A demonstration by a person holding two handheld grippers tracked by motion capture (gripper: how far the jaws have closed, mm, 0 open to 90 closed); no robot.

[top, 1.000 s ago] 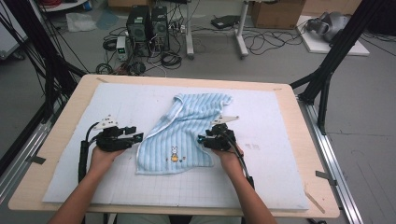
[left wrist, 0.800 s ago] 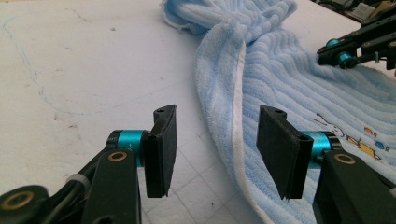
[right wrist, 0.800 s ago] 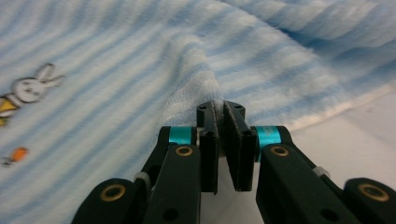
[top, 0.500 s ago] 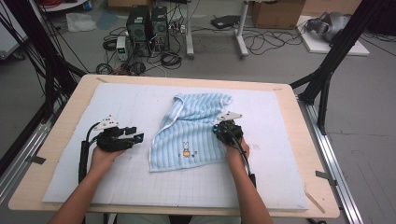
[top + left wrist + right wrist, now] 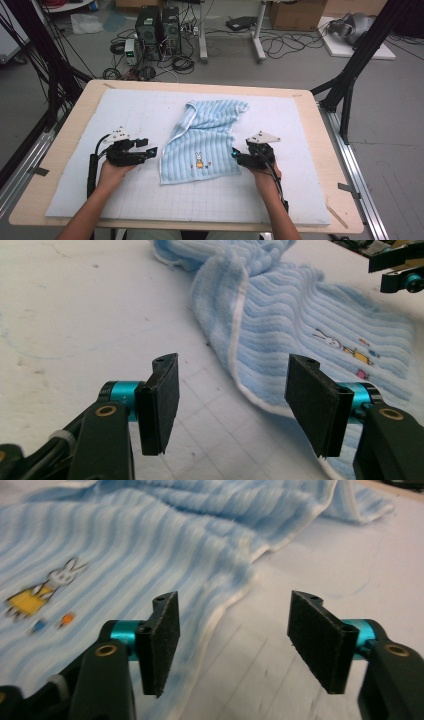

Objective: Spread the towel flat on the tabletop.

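1. The light blue striped terry towel with a little bunny picture [image 5: 202,142] lies partly spread on the white mat of the desk [image 5: 320,200], between the two claws; its far end is bunched up.
2. The left claw [image 5: 150,151] is spread wide and holds nothing, just beside the towel's edge.
3. The right claw [image 5: 236,156] is spread wide too, at the near right corner.
4. This looks like a step of laying the towel flat. Next, each claw probably needs to pinch an edge.
5. Since half a second ago, the towel sits farther to the right, and the right claw has moved that way too.
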